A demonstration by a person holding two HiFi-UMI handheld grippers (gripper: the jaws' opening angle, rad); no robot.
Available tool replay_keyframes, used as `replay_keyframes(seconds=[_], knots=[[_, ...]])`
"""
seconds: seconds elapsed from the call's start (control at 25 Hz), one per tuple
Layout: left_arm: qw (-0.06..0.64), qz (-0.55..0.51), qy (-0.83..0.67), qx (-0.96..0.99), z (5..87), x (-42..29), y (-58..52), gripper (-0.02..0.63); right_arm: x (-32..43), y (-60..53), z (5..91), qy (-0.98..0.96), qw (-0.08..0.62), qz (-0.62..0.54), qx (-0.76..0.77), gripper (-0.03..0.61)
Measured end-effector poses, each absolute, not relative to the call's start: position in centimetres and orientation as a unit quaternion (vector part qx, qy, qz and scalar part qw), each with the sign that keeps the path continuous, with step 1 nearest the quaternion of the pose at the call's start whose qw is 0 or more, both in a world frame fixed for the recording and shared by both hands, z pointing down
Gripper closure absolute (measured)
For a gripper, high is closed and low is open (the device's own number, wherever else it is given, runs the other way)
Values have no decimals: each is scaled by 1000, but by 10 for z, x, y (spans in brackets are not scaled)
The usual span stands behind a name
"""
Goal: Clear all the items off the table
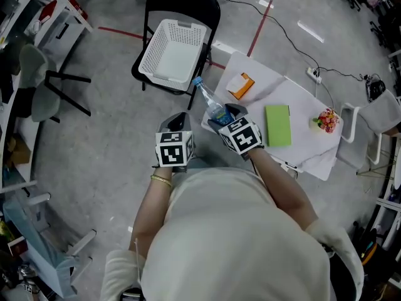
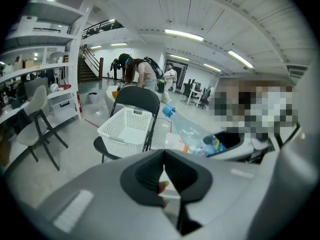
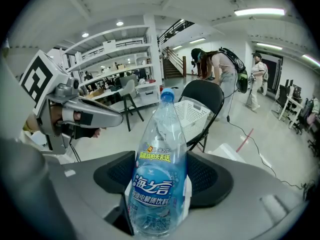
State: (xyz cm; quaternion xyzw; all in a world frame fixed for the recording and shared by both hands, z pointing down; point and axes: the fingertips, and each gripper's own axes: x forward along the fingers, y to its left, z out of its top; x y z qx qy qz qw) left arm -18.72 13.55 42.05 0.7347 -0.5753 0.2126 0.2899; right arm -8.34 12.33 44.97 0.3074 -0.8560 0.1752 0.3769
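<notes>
My right gripper (image 1: pixel 224 113) is shut on a clear water bottle (image 1: pixel 209 101) with a blue cap and blue label, holding it tilted over the table's near left corner. In the right gripper view the bottle (image 3: pixel 156 174) stands between the dark pads (image 3: pixel 209 176). A little to its left, my left gripper (image 1: pixel 179 119) is shut and holds nothing; its jaws (image 2: pixel 163 159) meet with no gap. A white plastic basket (image 1: pixel 174 52) sits on a black folding chair (image 1: pixel 188 5) just beyond both grippers, and shows too as the basket (image 2: pixel 127 129) and the basket (image 3: pixel 192 113).
The table (image 1: pixel 301 105), under a white cloth, holds an orange box (image 1: pixel 240 85), a green box (image 1: pixel 277 125) and a small pot of flowers (image 1: pixel 326 120). A grey chair (image 1: pixel 37 83) stands at left. Cables cross the floor behind. People stand far off in the room.
</notes>
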Motion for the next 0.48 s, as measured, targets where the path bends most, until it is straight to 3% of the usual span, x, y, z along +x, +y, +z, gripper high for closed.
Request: replay_keyframes(seconds=[0.48], knots=[[298,209,-577,731,426,-245,120,604,-134,100,454,-852,379,182,313,259]])
